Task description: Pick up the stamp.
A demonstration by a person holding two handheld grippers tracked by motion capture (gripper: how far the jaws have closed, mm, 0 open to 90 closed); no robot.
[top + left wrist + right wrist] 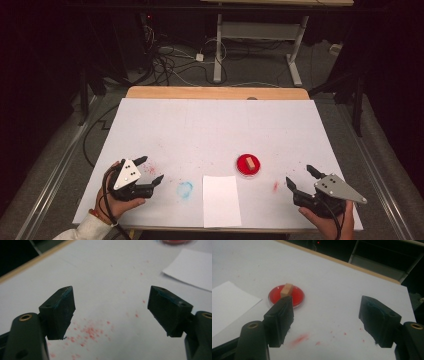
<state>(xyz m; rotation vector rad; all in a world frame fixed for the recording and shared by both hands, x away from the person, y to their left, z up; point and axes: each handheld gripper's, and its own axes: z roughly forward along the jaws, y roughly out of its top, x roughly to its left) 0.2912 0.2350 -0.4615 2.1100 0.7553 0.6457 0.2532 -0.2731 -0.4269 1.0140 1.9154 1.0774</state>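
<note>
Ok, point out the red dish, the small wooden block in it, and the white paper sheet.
red dish (244, 171): high view, on its red rim left of the block.
wooden block (286, 290): right gripper view, on its front face.
white paper sheet (220, 200): high view, on its middle.

Left gripper (148, 168): black body w/ two black jaws, wedge-shaped pads, bluish smears along pad edges in the left gripper view. Brass-coloured screw hole at the base of each jaw. Grey three-cornered plate (126, 173) on top, small dark screws in it. Black cable (104, 200) loops off it, just beside the person's left hand (117, 202). White sleeve (82, 228) w/ reddish band at the wrist, right below that hand.

Right gripper (301, 176): same build, black, grey plate (340, 187) w/ dark screws on top, cable trailing over the right hand (327, 223).
</note>
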